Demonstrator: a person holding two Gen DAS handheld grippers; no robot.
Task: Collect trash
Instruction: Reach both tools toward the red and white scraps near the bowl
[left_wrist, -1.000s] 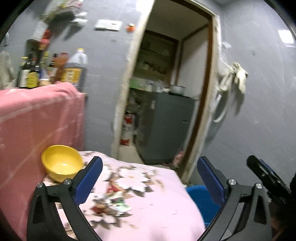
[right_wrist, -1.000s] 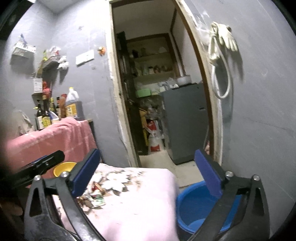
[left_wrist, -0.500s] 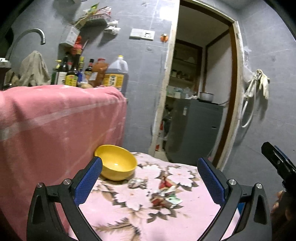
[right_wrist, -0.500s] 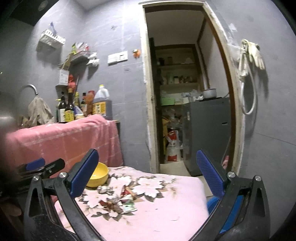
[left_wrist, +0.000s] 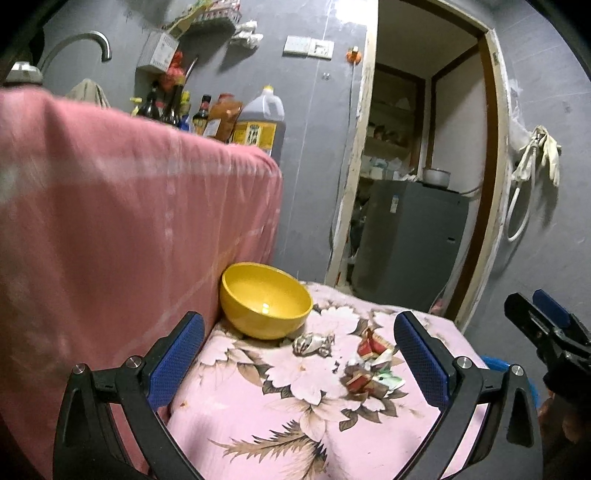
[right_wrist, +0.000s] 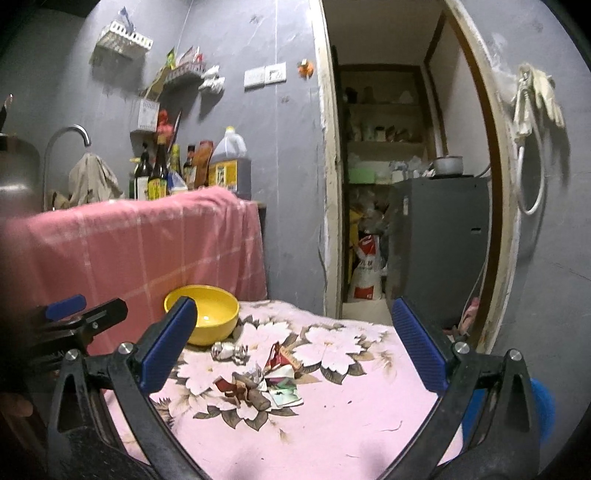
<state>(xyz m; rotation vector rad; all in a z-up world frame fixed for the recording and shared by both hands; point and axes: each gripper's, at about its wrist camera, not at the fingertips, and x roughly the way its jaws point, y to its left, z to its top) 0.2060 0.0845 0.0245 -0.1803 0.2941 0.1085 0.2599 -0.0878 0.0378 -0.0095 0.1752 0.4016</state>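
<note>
Floral tablecloth (left_wrist: 314, 435) now fills both views; trash (right_wrist: 258, 380) nearer, both grippers (left_wrist: 299, 365) (right_wrist: 295, 347) gaping wide, empty

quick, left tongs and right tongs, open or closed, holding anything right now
Left tongs: open, holding nothing, above the floral cloth.
Right tongs: open, holding nothing, above the wrappers.

— Where does the bowl (left_wrist: 266, 301) sit?
— On the table (left_wrist: 258, 435), at its back left, against the hanging cloth (left_wrist: 110, 229).
— And the wrappers (left_wrist: 369, 369)?
— Just right of the bowl, mid-table. A crumpled ball (left_wrist: 312, 343) lies between them, near the bowl's foot.
— Behind?
— Bottles (right_wrist: 192, 166) above the cloth; a doorway (right_wrist: 406, 166) to the right.
</note>
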